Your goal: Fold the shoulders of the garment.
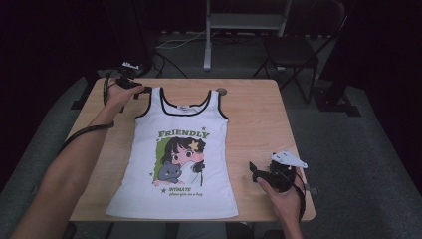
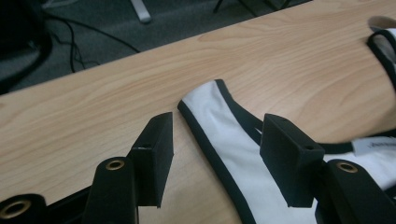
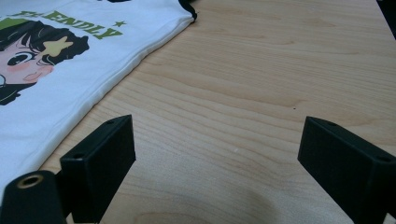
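Observation:
A white sleeveless top (image 1: pixel 181 149) with black trim, a cartoon girl print and the word "FRIENDLY" lies flat on the wooden table (image 1: pixel 254 114). My left gripper (image 1: pixel 142 90) is at the far left corner of the top, by its left shoulder strap. In the left gripper view the strap (image 2: pixel 233 154) lies on the wood between the jaws of the left gripper (image 2: pixel 218 122), which stand apart from it. My right gripper (image 1: pixel 254 172) rests near the table's front right, right of the hem. In the right gripper view the right gripper (image 3: pixel 217 128) is wide open over bare wood, with the top (image 3: pixel 60 70) to its left.
A small round hole (image 1: pixel 221 91) sits in the table just beyond the right strap. Behind the table stand a dark folding chair (image 1: pixel 293 50) and a grey metal stand (image 1: pixel 239 22), with cables on the floor. Bare wood stretches right of the top.

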A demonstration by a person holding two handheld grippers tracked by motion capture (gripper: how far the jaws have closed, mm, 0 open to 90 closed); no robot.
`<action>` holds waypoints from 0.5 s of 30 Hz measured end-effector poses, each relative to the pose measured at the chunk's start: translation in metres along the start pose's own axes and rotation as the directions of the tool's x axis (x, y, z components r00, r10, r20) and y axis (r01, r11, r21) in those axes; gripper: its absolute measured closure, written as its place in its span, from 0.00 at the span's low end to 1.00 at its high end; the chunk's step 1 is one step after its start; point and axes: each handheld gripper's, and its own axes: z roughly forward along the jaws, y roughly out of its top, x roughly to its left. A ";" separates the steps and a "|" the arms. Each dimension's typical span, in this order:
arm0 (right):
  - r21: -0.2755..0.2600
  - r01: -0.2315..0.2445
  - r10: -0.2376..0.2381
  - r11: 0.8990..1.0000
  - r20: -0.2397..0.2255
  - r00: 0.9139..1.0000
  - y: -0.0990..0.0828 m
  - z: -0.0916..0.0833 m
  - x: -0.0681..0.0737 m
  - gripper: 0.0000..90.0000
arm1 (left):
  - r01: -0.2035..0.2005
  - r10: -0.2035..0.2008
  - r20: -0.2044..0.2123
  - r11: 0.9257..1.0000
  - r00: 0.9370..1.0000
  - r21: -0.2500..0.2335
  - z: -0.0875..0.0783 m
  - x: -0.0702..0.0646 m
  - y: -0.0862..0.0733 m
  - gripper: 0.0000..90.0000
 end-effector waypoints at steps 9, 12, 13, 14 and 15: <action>0.008 0.014 -0.014 1.000 -0.006 1.000 0.000 0.001 0.002 0.12 | 0.060 -0.060 -0.002 0.998 0.998 0.024 0.029 0.011 0.000 0.58; 0.012 0.015 -0.015 1.000 -0.008 1.000 0.001 0.001 0.003 0.12 | 0.061 -0.061 -0.007 0.997 0.998 0.039 0.035 0.014 -0.003 0.59; 0.012 0.016 -0.016 1.000 -0.010 1.000 0.001 0.001 0.003 0.12 | 0.069 -0.069 -0.008 0.997 0.998 0.043 0.037 0.015 -0.004 0.59; 0.013 0.021 -0.020 1.000 -0.009 1.000 0.001 0.002 0.003 0.12 | 0.076 -0.076 -0.005 0.996 0.997 0.044 0.038 0.016 -0.006 0.60; 0.014 0.022 -0.022 1.000 -0.010 1.000 0.001 0.002 0.003 0.12 | 0.078 -0.078 -0.003 0.996 0.997 0.043 0.039 0.017 -0.006 0.60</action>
